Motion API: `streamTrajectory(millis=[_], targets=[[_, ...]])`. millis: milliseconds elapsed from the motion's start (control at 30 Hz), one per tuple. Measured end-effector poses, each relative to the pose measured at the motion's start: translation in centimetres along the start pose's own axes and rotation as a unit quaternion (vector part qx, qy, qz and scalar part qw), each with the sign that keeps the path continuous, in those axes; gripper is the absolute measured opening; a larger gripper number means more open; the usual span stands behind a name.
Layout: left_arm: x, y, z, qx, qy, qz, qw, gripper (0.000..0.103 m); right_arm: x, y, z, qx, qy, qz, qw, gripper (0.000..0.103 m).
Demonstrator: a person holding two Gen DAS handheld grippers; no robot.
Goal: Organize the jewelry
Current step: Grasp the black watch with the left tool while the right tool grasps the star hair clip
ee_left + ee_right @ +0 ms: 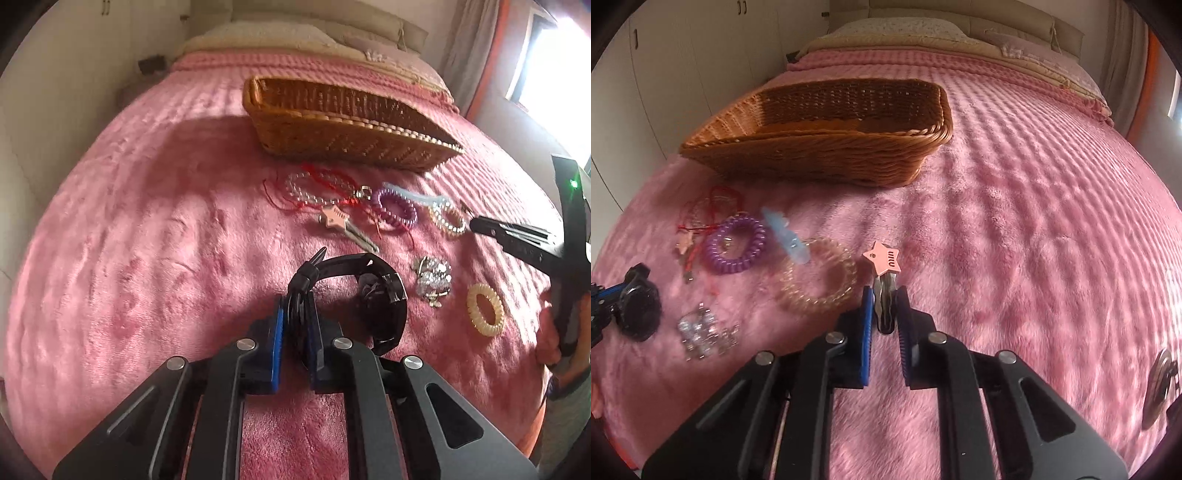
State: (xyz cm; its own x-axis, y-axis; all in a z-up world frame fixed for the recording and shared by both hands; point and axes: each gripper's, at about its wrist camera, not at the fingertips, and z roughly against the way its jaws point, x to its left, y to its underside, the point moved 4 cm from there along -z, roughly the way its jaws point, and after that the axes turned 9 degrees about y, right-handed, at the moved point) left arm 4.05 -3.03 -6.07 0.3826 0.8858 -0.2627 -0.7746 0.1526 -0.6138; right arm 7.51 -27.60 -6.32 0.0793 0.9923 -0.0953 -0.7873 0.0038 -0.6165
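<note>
Between the left gripper's (pixel 297 314) closed pads a black watch (pixel 369 291) is clamped above the pink blanket (pixel 147 240). Only the right wrist view shows the right gripper (pixel 885 306) pinching a key (pixel 885 273), "miu" readable on its star head, near the wicker basket (pixel 820 155).

**Two wrist views, one pink bed**

The left wrist camera sat low over the pink blanket (pixel 147 240), looking forward toward the headboard, wicker basket (pixel 332 136) ahead and slightly right. The right wrist camera faced the same way from further right, so the basket (pixel 820 158) lay ahead-left. Both views shared the basket, the purple coil band (pixel 397 210) (pixel 735 245) and the blanket (pixel 1034 240), all seen close.
</note>
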Motion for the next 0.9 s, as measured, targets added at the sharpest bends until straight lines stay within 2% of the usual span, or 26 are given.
streamTrajectory(millis=[67, 133, 233, 400, 433, 533, 567, 600, 633, 700, 800, 867, 900], targets=[[-0.1, -0.3, 0.7, -0.014, 0.006, 0.005, 0.9999, 0.008, 0.1, 0.1, 1.1, -0.01, -0.005, -0.006, 1.0, 0.01], [-0.3, -0.8, 1.5, -0.031, 0.005, 0.002, 0.9995, 0.008, 0.2, 0.0, 2.3, -0.021, -0.009, -0.007, 1.0, 0.003], [-0.8, -2.0, 2.4, -0.048, 0.006, -0.003, 0.9988, 0.008, 0.6, -0.7, 4.0, -0.038, 0.0, 0.004, 0.999, 0.003], [-1.2, -3.3, 2.6, -0.056, 0.008, -0.013, 0.9983, 0.008, 0.2, -0.6, 3.7, -0.03, 0.002, 0.011, 0.999, 0.003], [-1.3, -3.2, 2.4, -0.055, 0.007, -0.015, 0.9984, 0.008, -0.3, -0.2, 3.4, -0.022, -0.004, 0.005, 1.0, 0.003], [-1.5, -2.7, 2.0, -0.048, 0.008, -0.018, 0.9986, 0.009, -1.4, 1.1, 2.8, 0.005, -0.068, -0.025, 0.997, 0.004], [-1.4, -2.5, 1.8, -0.046, 0.009, -0.018, 0.9987, 0.01, -1.5, 1.5, 2.6, 0.013, -0.085, -0.034, 0.996, 0.005], [-1.5, -2.3, 1.7, -0.044, 0.01, -0.019, 0.9988, 0.011, -1.4, 1.7, 2.5, 0.017, -0.091, -0.038, 0.995, 0.012], [-1.6, -2.2, 1.5, -0.043, 0.01, -0.019, 0.9988, 0.013, -1.3, 1.9, 2.2, 0.02, -0.084, -0.037, 0.996, 0.021], [-1.7, -2.1, 1.3, -0.04, 0.011, -0.018, 0.999, 0.014, -0.7, 2.1, 1.5, 0.025, -0.064, -0.03, 0.997, 0.031], [-2.0, -1.9, 1.5, -0.039, 0.012, -0.023, 0.9989, 0.016, 0.2, 2.2, 0.4, 0.032, -0.046, -0.02, 0.998, 0.031], [-2.0, -1.9, 1.7, -0.042, 0.011, -0.025, 0.9988, 0.017, 0.5, 2.1, 0.3, 0.028, -0.026, -0.011, 0.999, 0.025], [-2.0, -2.0, 1.7, -0.043, 0.012, -0.025, 0.9987, 0.017, 0.7, 2.0, 0.6, 0.023, -0.02, -0.006, 1.0, 0.006]])
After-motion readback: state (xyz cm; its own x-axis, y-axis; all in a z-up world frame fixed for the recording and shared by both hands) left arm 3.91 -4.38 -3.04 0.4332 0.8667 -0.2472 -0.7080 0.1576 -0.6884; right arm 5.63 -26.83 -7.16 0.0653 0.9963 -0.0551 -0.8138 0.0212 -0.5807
